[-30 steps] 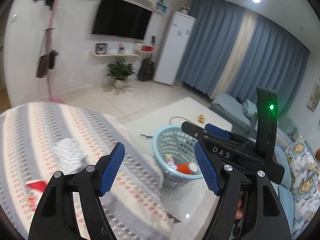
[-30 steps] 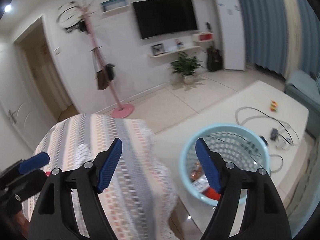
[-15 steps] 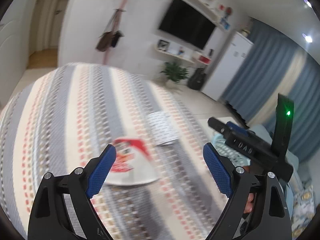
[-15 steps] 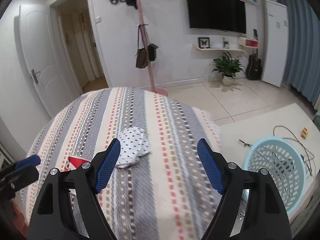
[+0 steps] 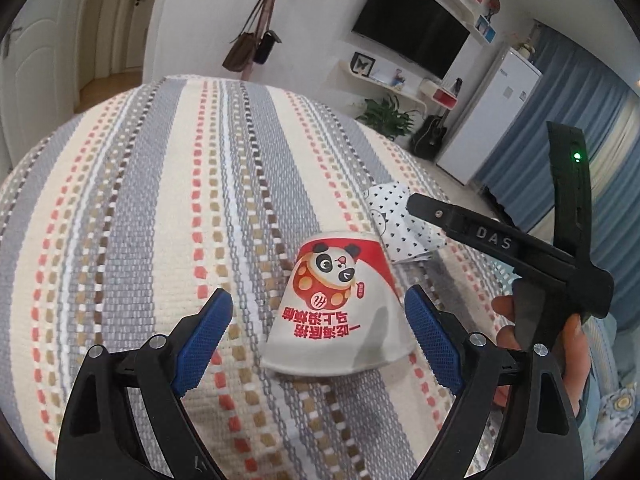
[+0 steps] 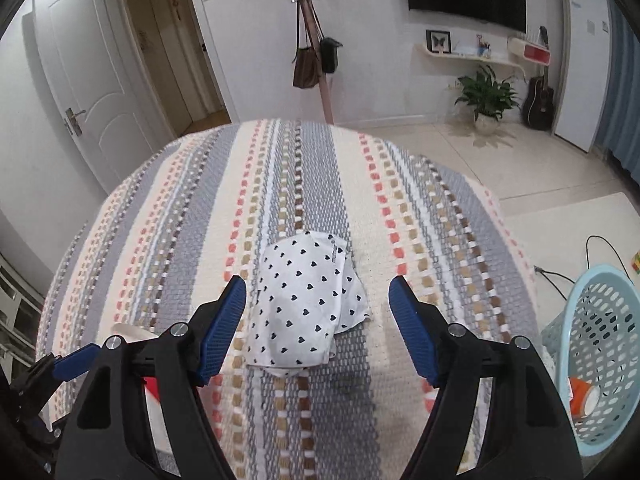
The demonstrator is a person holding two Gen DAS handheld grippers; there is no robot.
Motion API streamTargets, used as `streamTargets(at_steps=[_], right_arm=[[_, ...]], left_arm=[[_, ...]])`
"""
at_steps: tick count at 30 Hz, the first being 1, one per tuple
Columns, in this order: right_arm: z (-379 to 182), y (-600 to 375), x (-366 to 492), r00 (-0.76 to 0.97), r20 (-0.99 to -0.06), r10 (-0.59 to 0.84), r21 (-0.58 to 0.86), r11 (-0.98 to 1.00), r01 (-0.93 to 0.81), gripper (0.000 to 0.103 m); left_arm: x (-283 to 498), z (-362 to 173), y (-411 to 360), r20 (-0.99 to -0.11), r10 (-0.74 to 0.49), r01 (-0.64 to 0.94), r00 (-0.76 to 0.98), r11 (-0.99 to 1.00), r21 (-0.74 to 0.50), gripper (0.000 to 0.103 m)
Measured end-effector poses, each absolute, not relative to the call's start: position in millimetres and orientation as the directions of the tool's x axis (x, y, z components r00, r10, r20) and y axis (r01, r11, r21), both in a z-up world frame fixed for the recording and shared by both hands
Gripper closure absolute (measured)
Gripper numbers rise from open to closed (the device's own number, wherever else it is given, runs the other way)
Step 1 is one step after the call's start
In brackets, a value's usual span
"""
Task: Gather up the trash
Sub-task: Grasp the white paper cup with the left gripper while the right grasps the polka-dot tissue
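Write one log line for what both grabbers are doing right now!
left gripper: open around panda cup | right gripper: open over heart-print paper | basket: waiting

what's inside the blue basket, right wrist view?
The light blue laundry basket sits at the frame's right edge, partly cut off. Through its perforated wall an orange-red and white container lies at the bottom. The rest of the inside is hidden by the wall and the frame edge.

Home living room (wall television (image 5: 412, 36), houseplant (image 6: 486, 94)).
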State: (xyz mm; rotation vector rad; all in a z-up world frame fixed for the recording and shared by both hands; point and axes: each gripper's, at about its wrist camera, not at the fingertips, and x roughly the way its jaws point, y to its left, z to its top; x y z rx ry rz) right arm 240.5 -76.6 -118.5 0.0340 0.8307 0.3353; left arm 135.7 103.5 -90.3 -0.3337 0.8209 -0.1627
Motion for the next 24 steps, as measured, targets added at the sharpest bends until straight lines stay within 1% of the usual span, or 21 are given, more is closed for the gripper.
streamTargets(at_steps=[5, 9, 10, 11, 13, 14, 15, 16, 19, 22, 23, 24], right_arm=[[-130, -69, 248, 0.594, -0.752, 0.285, 0.136, 0.949, -0.284, 0.033], [-136, -59, 250, 0.581, -0.775, 0.248, 0.089, 0.954, -0.287, 0.034], [-136, -55, 249, 0.585, -0.774, 0.24, 0.072, 0.953, -0.295, 0.041], [-137, -54, 247, 0.586, -0.775, 0.236, 0.062, 0.951, -0.302, 0.044], [-137, -50, 245, 0.591, -0.77, 0.238, 0.049, 0.947, -0.317, 0.058], [-136, -49, 244, 0.595, -0.768, 0.239, 0.044, 0.945, -0.324, 0.06], [-135, -49, 242, 0.598, -0.765, 0.239, 0.04, 0.944, -0.327, 0.066], [-135, -49, 242, 0.598, -0.763, 0.246, 0.046, 0.943, -0.329, 0.069], [-134, -53, 240, 0.596, -0.757, 0.269, 0.07, 0.94, -0.334, 0.079], [-131, -59, 239, 0.599, -0.747, 0.287, 0.096, 0.939, -0.33, 0.083], [-131, -61, 239, 0.6, -0.743, 0.297, 0.109, 0.938, -0.328, 0.083], [-130, -64, 238, 0.603, -0.737, 0.306, 0.12, 0.937, -0.328, 0.084]], left_arm=[[142, -98, 100, -0.701, -0.285, 0.024, 0.653, 0.933, -0.358, 0.028], [143, -100, 98, -0.7, -0.288, 0.028, 0.653, 0.934, -0.357, 0.028], [143, -100, 95, -0.704, -0.284, 0.033, 0.651, 0.937, -0.348, 0.028], [143, -100, 92, -0.707, -0.281, 0.036, 0.649, 0.94, -0.34, 0.029], [144, -101, 86, -0.716, -0.266, 0.048, 0.645, 0.95, -0.309, 0.03], [144, -102, 83, -0.718, -0.26, 0.054, 0.646, 0.954, -0.296, 0.033], [144, -101, 78, -0.717, -0.263, 0.066, 0.645, 0.955, -0.291, 0.036], [143, -101, 76, -0.716, -0.27, 0.074, 0.644, 0.953, -0.292, 0.043], [141, -99, 66, -0.711, -0.249, 0.088, 0.657, 0.963, -0.255, 0.047], [136, -94, 62, -0.693, -0.242, 0.101, 0.679, 0.966, -0.238, 0.054], [134, -93, 62, -0.69, -0.249, 0.105, 0.68, 0.964, -0.245, 0.063], [134, -93, 62, -0.685, -0.274, 0.117, 0.676, 0.957, -0.267, 0.064]])
